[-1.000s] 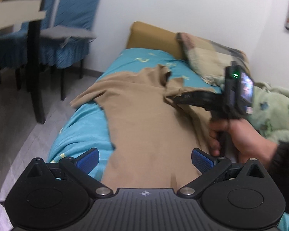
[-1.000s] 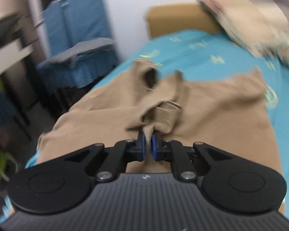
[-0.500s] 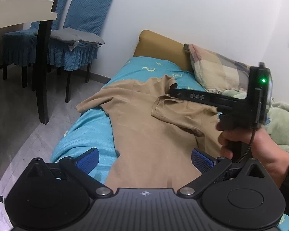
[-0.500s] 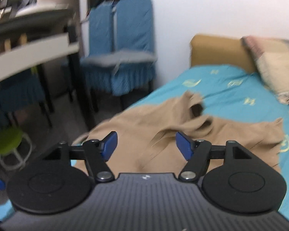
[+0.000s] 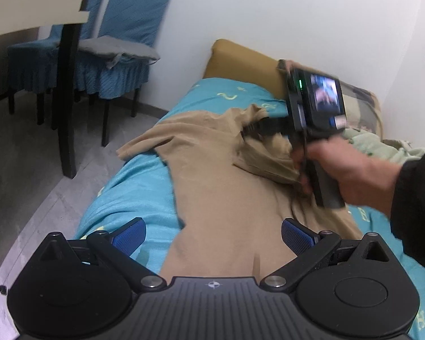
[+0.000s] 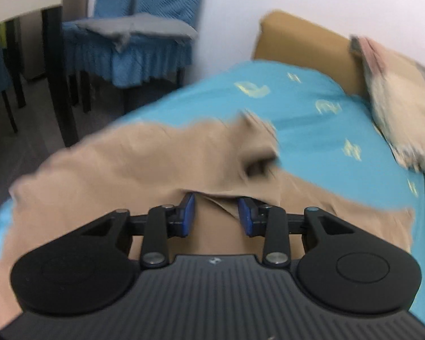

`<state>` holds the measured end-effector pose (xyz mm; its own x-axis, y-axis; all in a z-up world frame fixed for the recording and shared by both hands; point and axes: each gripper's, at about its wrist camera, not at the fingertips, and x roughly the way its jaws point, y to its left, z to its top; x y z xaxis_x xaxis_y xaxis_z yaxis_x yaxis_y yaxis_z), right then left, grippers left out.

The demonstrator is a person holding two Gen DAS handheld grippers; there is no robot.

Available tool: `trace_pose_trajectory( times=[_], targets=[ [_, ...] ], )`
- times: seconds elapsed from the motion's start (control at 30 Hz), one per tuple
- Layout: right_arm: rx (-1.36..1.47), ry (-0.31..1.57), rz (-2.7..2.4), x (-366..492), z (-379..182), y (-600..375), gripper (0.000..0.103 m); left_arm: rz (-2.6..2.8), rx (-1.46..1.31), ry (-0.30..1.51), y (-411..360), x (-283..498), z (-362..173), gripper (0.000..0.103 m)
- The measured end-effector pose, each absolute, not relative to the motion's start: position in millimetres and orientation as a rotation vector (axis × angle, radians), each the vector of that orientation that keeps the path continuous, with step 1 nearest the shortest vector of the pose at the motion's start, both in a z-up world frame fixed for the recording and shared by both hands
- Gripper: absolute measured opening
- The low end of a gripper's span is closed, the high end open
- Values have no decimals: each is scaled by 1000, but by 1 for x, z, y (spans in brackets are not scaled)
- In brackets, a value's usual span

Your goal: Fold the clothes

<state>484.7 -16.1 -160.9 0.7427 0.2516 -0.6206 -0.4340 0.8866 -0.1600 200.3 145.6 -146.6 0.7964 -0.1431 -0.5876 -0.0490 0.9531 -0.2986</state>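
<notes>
Garment: we had the tan shirt (image 5: 229,187) lying on the teal bedsheet (image 5: 133,187), its left sleeve hanging toward the bed's edge near the floor.
Done so far: we judged one fold begun, since the right sleeve (image 5: 266,161) lay turned in over the body of the shirt; the rest was spread in a single layer.
Left gripper (image 5: 212,235): our jaws stood wide apart over the hem end of the shirt, holding nothing.
Right gripper (image 6: 216,215): our jaws were partly apart, with a raised ridge of the cloth between the pads; we could not tell through the blur whether they touched it, and nothing was clamped.
Right hand (image 5: 351,170): it held its tool low over the collar end, near the folded sleeve.
Left to do: we judged most of the work ahead, namely the left sleeve, then the body doubled over.
Nearby: a patterned pillow (image 6: 396,107) and blue-covered chairs (image 5: 99,45) lay well apart from the shirt.
</notes>
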Motion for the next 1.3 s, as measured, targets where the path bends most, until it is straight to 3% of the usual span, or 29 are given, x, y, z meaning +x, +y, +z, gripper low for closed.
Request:
trace_pose_trajectory(
  times=[0.07,0.13,0.27,0.5,0.57,0.6,0.67,0.7,0.73,1.07,1.3],
  targets=[
    [-286,614,438,486,-149,6,48,-42,-329,649,150,200,-146,103],
    [-289,595,490,478,-140,27,82,-31,-341,644,153,197,-144,103],
    [-380,592,702,455,-136,81,82,20,-358,637,163,190,-141,103],
    [-753,716,886,430,-179,159,81,115,-414,652,180,188,-144,103],
    [-814,716,865,426,-192,170,76,129,-413,653,182,188,-145,103],
    [-824,712,849,425,-197,172,67,131,-409,649,182,188,-145,103],
    [-815,695,820,422,-204,174,44,139,-400,631,181,186,-144,103],
    [-805,661,796,419,-203,173,20,144,-395,620,181,185,-143,103],
    [-796,626,773,415,-201,171,14,149,-390,609,181,184,-142,103],
    [-128,216,376,388,-97,21,10,158,-430,517,185,169,-127,103],
    [200,333,-46,396,-134,-128,9,88,-342,530,160,166,-125,103]
  ],
)
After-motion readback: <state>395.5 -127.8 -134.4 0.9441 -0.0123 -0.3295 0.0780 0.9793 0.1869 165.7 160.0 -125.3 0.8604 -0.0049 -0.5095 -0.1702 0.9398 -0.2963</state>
